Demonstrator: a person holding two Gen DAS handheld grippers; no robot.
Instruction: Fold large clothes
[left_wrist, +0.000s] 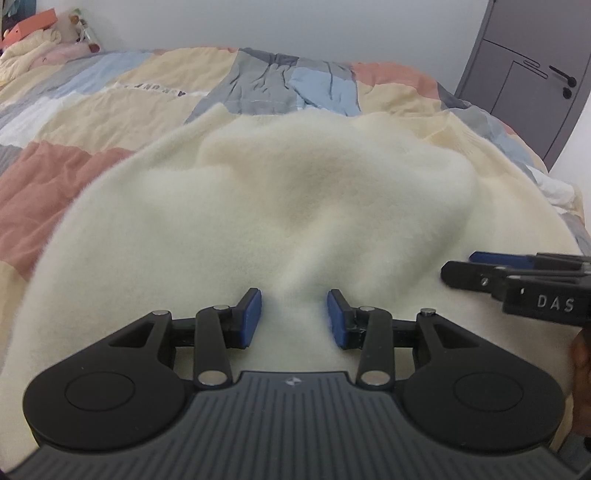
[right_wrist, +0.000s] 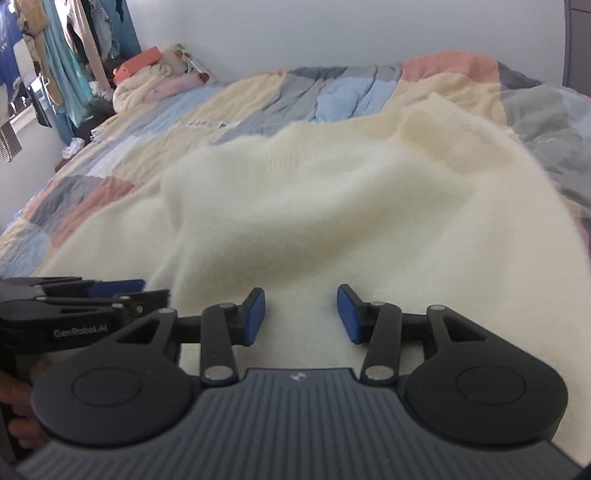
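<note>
A cream fleece garment (left_wrist: 280, 206) lies spread over the patchwork quilt (left_wrist: 92, 107) of the bed, bunched into soft ridges ahead of both tongs and running under them toward the near edge. The left tongs (left_wrist: 294, 317) hover just over the fabric with their blue pads apart; nothing is pinched between them, though a low ridge of fleece rises in the gap. The right tongs (right_wrist: 301, 315) stand just beside them on the right — equally apart, with only flat fleece between the pads.

The risks from here, as I judge them:
- The fleece is thick and springy, so closing on it may catch only the top layer and leave the lower one behind, giving a crooked fold.
- Pads pushed too deep could pinch the quilt along with the garment.
- The two tongs sit so near each other that they could bump — and lifting from such close points would let the outer edges sag.
</note>
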